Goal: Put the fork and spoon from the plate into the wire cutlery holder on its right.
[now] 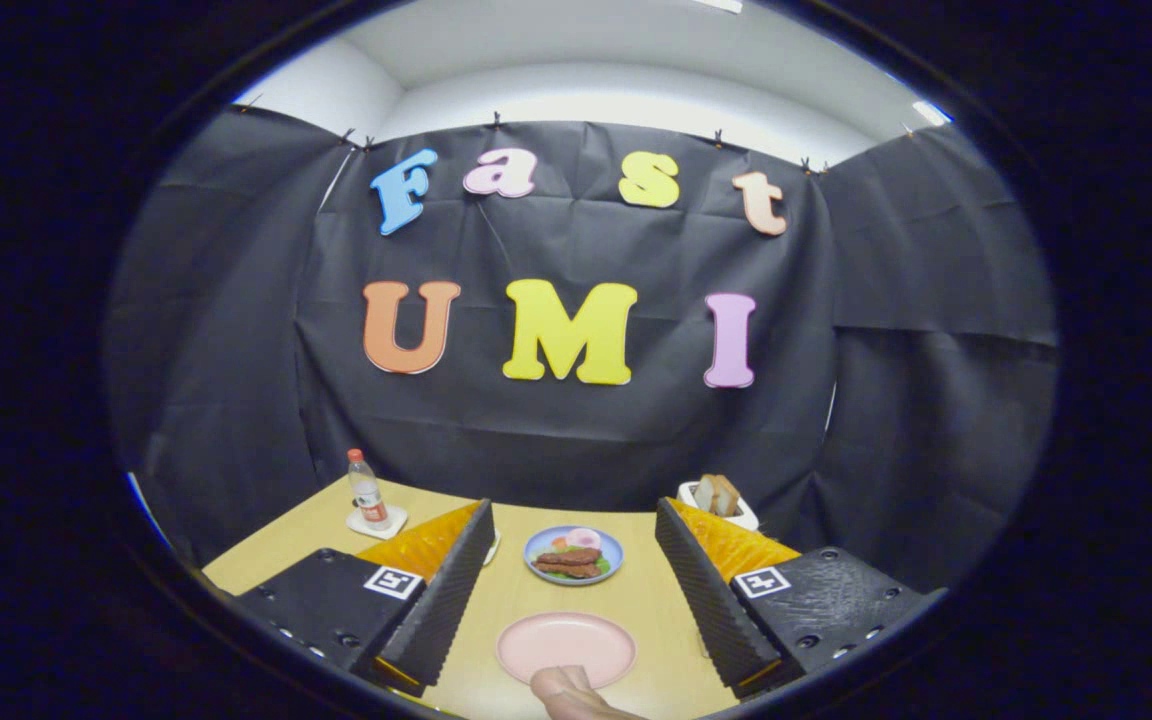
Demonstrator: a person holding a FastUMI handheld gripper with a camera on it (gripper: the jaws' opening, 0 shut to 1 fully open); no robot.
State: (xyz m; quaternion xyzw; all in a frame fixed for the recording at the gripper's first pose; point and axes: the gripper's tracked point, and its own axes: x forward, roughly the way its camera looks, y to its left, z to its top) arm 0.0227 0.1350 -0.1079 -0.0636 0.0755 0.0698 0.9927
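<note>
A blue dish of food [573, 555] sits beyond the claw, a bottle [367, 490] far left, toast [717, 494] far right.

Gripper [571, 590] fingers spread wide apart, nothing between the tips except table [636, 600]. Empty plate [565, 646] sits on the table between the fingers, near end. A hand [571, 695] overlaps the plate's near rim. Beyond the plate, farther along the gap between the fingers: second plate [573, 554] with food on it. Bottle [367, 489] stands upright on a coaster [377, 521] at the table's far left, beyond the left finger. Small dish [719, 507] holding bread slices at far right, beyond the right finger. Booth wall behind the table.
</note>
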